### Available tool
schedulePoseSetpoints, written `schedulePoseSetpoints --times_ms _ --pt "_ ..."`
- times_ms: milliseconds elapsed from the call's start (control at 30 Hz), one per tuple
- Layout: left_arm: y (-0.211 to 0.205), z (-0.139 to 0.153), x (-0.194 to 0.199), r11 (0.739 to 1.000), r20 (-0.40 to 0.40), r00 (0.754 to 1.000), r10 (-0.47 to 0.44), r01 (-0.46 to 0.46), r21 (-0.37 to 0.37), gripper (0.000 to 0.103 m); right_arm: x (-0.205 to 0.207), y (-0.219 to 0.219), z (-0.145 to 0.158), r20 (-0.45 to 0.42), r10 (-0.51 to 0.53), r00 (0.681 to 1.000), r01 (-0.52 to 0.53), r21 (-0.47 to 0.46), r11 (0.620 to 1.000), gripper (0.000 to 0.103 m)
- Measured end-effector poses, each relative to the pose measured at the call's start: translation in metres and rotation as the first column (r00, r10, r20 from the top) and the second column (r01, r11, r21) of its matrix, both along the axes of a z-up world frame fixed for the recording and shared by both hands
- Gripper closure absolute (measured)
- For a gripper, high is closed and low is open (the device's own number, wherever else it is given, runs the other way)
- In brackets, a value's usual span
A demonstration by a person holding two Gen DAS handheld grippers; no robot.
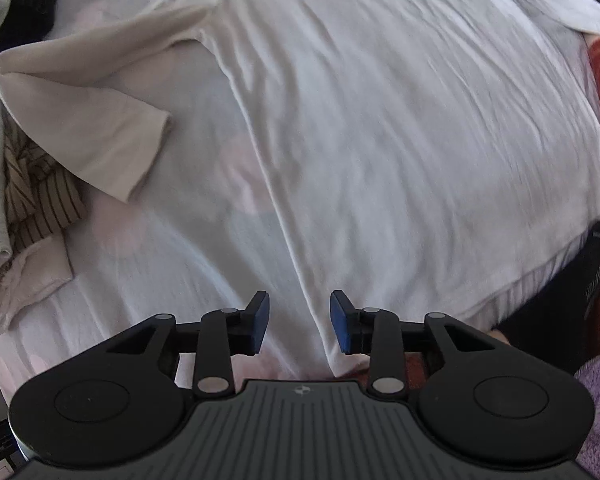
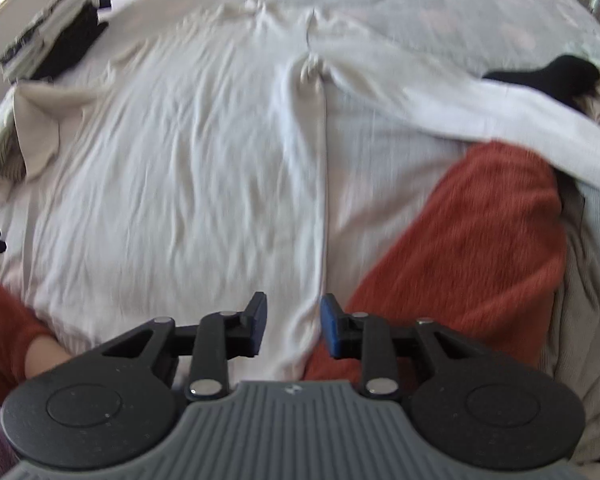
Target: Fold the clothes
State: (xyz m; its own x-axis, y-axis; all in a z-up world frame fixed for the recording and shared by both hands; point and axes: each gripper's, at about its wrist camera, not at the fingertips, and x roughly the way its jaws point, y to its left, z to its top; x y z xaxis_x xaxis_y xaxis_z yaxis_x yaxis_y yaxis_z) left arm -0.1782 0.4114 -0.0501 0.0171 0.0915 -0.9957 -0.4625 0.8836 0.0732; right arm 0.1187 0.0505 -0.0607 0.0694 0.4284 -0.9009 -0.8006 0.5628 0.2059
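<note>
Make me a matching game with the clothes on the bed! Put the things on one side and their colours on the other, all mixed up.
Things:
1. big shirt spread out flat
2. knitted garment beside the shirt
3. sock lying far away
4. crumpled cloth by the shirt's sleeve

Colours:
A. black
B. brown stripes
C. white
D. rusty orange

Right pairs: 1-C, 2-D, 3-A, 4-B.

Both grippers, left gripper and right gripper, have their jaws open over the shirt's bottom edge.
</note>
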Motion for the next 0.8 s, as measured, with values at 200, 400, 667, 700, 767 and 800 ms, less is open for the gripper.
schedulePoseSetpoints --times_ms 200,400,667,700,767,800 --pt "0.065 0.015 0.003 0.981 0.074 0.984 0.164 -0.171 0.092 0.054 0.009 0.032 -0.012 0.034 -0.063 0.997 0.057 0.156 0.986 0.067" --pt "0.122 -0.005 -0.001 0.931 0.108 0.945 0.309 -0.324 0.167 0.040 0.012 0.080 -0.031 0.059 -0.080 0.995 0.056 0.326 0.944 0.067" --pt "0.164 -0.067 -0.019 0.811 0.156 0.812 0.563 -0.579 0.085 0.040 0.016 0.115 -0.050 0.123 -0.127 0.984 0.042 0.537 0.842 0.061" --pt "0.165 -0.073 -0.021 0.797 0.169 0.796 0.581 -0.598 0.078 0.040 0.017 0.116 -0.054 0.125 -0.136 0.983 0.046 0.546 0.837 0.061" --pt "0.165 -0.077 -0.024 0.779 0.198 0.773 0.603 -0.624 0.065 0.044 0.018 0.121 -0.062 0.138 -0.141 0.980 0.050 0.521 0.852 0.061" --pt "0.165 -0.076 -0.024 0.773 0.213 0.765 0.608 -0.631 0.063 0.056 0.019 0.124 -0.065 0.144 -0.140 0.980 0.051 0.499 0.865 0.061"
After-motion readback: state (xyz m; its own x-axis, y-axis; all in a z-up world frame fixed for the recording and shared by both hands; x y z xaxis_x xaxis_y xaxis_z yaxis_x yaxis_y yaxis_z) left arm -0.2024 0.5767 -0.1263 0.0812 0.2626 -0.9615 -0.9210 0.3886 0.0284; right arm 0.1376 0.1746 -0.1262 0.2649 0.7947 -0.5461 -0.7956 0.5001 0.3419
